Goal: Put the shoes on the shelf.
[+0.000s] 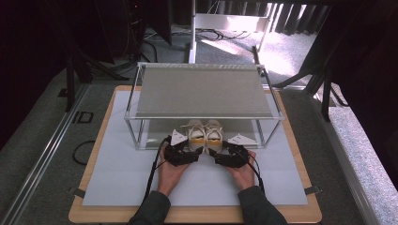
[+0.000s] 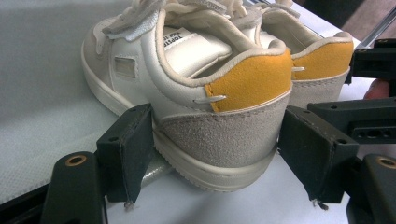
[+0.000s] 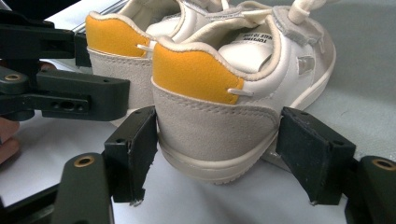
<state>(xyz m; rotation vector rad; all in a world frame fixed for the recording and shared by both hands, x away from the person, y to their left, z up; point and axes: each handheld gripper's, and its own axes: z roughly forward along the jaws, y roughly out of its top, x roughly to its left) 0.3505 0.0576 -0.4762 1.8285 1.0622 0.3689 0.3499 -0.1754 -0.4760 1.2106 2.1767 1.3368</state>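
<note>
Yellow-heeled shoes [image 1: 205,133] | heels toward person | toes toward shelf [image 1: 202,91]

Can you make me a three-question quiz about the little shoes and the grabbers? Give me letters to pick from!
1. Where are the shoes?
A. on top of the rack
B. at the front of the rack's lower shelf
C. on the floor

2. What colour is the patch on each heel?
A. yellow-orange
B. blue
C. green

3. How are the left gripper and right gripper set?
A. both clamped tight on laces
B. lying far from the shoes
C. each open, jaws either side of a heel

Answers:
1 B, the high view shows them under the top shelf, at its front edge.
2 A, both gripper views show yellow-orange heel patches.
3 C, a gap shows between at least one jaw and each heel.
</note>
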